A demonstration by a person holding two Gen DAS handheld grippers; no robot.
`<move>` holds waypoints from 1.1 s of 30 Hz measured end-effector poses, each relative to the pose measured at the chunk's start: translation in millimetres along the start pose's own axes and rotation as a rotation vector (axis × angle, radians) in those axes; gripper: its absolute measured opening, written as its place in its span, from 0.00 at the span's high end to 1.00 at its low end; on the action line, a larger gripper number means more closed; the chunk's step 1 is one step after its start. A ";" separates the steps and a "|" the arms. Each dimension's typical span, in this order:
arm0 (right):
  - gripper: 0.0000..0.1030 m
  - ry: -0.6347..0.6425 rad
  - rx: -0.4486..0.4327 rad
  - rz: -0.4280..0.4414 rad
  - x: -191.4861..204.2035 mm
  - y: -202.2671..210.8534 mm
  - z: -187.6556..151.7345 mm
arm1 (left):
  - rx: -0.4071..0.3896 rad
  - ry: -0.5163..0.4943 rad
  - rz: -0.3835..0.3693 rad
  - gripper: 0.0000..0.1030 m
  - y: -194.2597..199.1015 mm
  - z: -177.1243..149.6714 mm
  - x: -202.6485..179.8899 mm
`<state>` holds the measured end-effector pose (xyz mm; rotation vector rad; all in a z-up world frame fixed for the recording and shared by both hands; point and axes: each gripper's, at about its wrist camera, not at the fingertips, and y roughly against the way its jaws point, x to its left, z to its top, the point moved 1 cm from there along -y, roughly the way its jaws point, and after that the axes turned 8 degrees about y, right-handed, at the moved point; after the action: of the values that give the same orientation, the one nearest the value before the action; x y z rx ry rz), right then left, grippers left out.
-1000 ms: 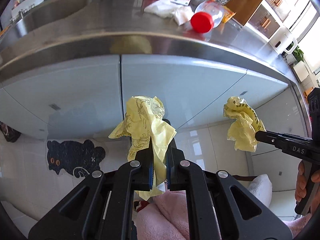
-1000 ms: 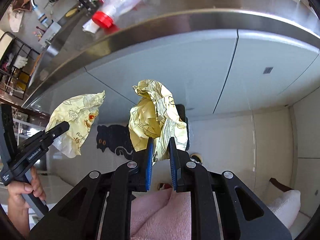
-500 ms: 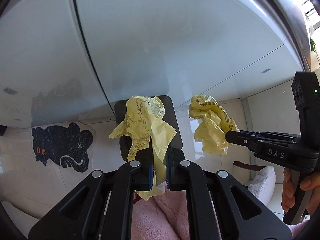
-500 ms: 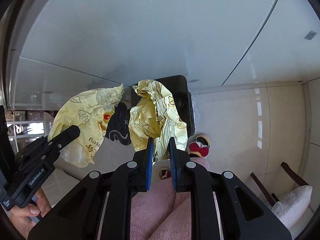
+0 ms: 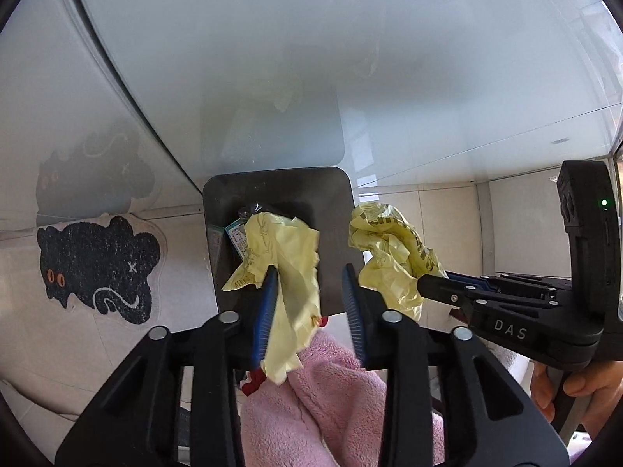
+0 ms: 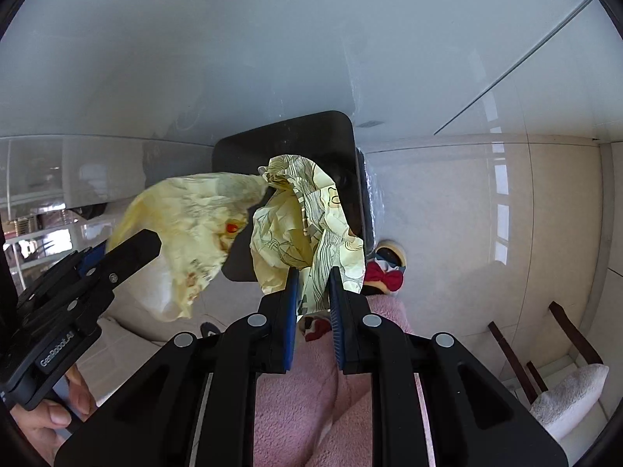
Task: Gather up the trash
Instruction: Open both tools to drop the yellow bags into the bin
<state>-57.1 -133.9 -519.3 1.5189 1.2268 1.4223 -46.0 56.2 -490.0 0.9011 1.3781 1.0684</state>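
Left gripper (image 5: 309,295) standing wide open, yellow wrapper (image 5: 286,268) lying against the left blue pad (image 5: 266,311) only, clear of the right pad, hanging over the bin (image 5: 335,233). Right gripper (image 6: 313,295) pinching a second crumpled wrapper (image 6: 303,225) between nearly closed pads, holding it above the bin's near edge, just beside the first wrapper. Seen from the left camera, right gripper (image 5: 424,288) reaching in from the right with its wrapper (image 5: 389,249) beside the bin rim.

Dark square bin sitting on pale floor tiles (image 6: 447,214) against glossy white cabinet doors (image 5: 272,58), already holding some scraps. Black cat mat (image 5: 97,268) lying left of the bin. Pink fleece (image 5: 331,408) showing below both grippers. Chair leg and white cushion (image 6: 568,393) at far right.
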 end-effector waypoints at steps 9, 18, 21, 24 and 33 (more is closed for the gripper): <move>0.81 0.000 0.040 0.030 7.7 -11.3 18.8 | -0.047 0.074 0.020 0.42 27.5 0.0 14.6; 0.42 -0.005 0.015 0.079 21.3 -3.9 19.4 | -0.090 0.083 0.056 0.40 59.0 -8.8 21.7; 0.40 -0.001 -0.003 0.085 24.5 5.0 16.6 | -0.110 0.086 0.054 0.40 71.1 -12.9 20.9; 0.30 0.002 -0.024 0.096 26.3 19.9 11.1 | -0.132 0.082 0.057 0.38 86.4 -17.4 16.0; 0.03 0.048 -0.177 0.099 21.7 131.7 -31.1 | -0.260 0.043 0.060 0.17 169.4 -34.0 -10.1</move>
<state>-67.0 -155.7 -384.4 1.4486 1.0354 1.5957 -88.6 93.7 -326.4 0.7356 1.2192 1.2863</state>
